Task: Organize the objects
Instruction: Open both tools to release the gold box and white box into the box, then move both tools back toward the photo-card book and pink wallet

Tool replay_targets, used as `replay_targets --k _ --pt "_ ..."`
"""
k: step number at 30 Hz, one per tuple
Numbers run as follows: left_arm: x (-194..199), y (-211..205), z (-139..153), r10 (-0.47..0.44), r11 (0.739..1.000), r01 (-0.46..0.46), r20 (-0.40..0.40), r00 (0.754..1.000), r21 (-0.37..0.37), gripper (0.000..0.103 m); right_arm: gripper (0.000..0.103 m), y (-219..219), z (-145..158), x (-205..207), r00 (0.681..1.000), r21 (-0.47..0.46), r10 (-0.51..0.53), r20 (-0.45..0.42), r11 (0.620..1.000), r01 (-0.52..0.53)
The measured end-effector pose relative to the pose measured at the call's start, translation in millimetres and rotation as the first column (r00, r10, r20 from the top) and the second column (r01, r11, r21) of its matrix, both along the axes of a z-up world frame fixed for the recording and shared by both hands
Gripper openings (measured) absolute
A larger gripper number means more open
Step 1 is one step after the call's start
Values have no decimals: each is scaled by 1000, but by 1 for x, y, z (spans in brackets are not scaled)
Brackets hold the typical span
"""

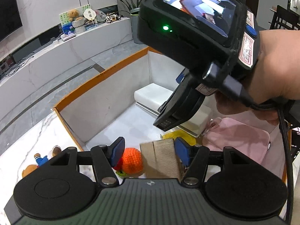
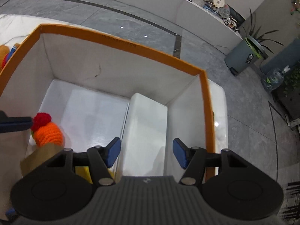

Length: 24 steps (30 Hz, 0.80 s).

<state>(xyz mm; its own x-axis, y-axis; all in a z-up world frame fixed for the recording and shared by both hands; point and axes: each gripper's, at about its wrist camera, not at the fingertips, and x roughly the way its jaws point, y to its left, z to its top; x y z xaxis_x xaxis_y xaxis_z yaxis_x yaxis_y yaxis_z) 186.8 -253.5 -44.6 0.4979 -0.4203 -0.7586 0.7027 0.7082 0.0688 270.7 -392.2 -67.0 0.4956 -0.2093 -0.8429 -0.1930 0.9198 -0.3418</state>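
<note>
The orange-rimmed box [image 2: 120, 43] already held several things: one crocheted orange toy [image 1: 131, 161], one tan wooden block [image 1: 161, 157], one white rectangular case [image 2: 146, 127], one yellow item [image 1: 180, 136] and one pink pouch [image 1: 238, 140]. One teddy bear [image 1: 35, 163] lay on the marble table [image 1: 28, 135] outside the box, apparently left to pack. The left gripper [image 1: 150, 151] stood partly open around the toy and block; whether it pressed either, I could not tell. The right gripper [image 2: 146, 153] hovered over the white case, jaws apart, empty.
</note>
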Motion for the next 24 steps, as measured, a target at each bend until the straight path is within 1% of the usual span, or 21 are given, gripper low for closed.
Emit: replay_targets --k 5,10,18,20,22,24 --pt "-2 5 6 10 1000 -10 6 1000 -7 71 63 -3 4 -3 1000 10 -18 -4 1000 18" --pt "-1 10 15 23 999 -23 8 1000 -30 71 63 -2 11 -9 1000 7 -24 -1 1000 24" --pt "-6 22 32 26 999 -25 40 999 -42 71 63 10 34 -18 1000 3 -9 21 1000 9" --pt "-9 27 36 31 998 -29 40 999 -51 71 63 14 40 -21 1000 1 -1 29 1000 1" --pt "-13 34 40 38 996 -36 30 999 -76 71 63 19 46 -23 999 3 5 37 1000 -5" --pt "-17 40 42 42 996 -40 29 999 -81 71 63 24 51 -26 999 2 16 38 1000 -16"
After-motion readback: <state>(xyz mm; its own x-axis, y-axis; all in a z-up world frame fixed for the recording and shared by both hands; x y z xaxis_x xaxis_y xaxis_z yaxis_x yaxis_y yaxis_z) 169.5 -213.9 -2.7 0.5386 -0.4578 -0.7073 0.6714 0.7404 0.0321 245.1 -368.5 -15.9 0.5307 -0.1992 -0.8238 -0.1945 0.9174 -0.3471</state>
